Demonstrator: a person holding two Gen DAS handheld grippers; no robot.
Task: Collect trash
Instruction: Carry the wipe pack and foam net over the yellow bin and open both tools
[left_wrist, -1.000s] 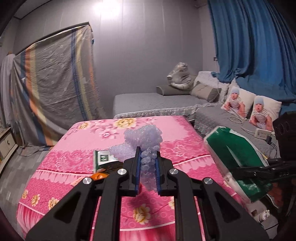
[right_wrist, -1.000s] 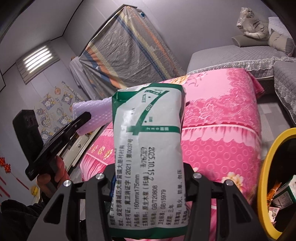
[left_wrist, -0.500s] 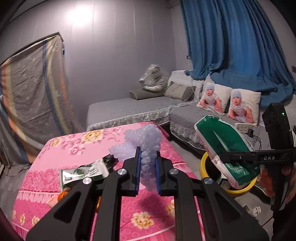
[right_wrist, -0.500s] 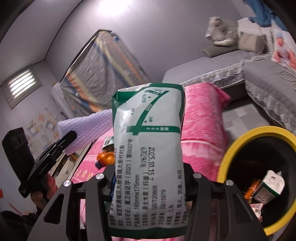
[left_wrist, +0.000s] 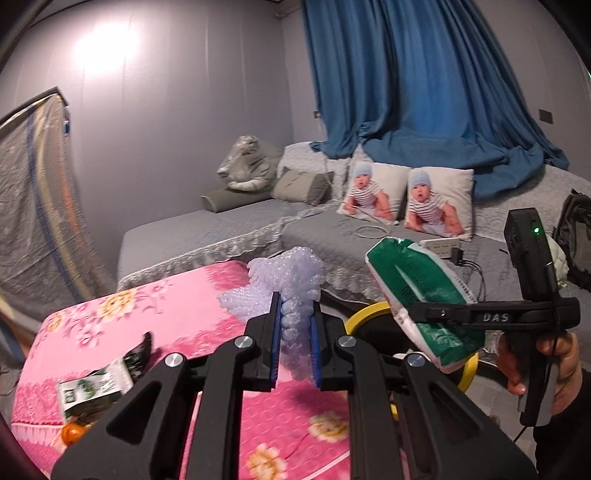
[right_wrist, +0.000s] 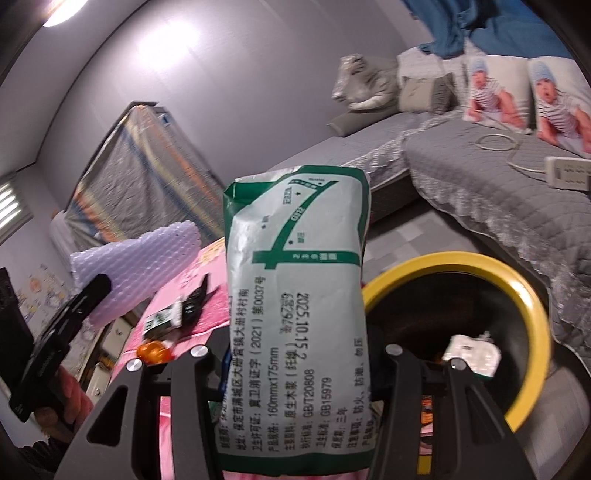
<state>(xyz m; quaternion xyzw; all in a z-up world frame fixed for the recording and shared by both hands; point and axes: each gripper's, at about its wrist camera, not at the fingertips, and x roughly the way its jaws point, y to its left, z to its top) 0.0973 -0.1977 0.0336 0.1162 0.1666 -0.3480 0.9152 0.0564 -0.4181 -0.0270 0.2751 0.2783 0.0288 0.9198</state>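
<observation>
My left gripper is shut on a crumpled piece of pale bubble wrap, held above the pink flowered table. The same bubble wrap shows at the left of the right wrist view. My right gripper is shut on a white and green tissue pack, which stands upright between the fingers. That tissue pack hangs over the yellow-rimmed bin. In the right wrist view the bin sits just right of the pack, with litter inside.
On the table lie a small green and white carton, a dark wrapper and an orange object. A grey sofa with two photo cushions, a power strip and a cable stands beyond the bin, blue curtain behind.
Both grippers have swung to the right, away from the table's middle and toward the bin. The bin now fills more of the right wrist view. Both grips are unchanged.
</observation>
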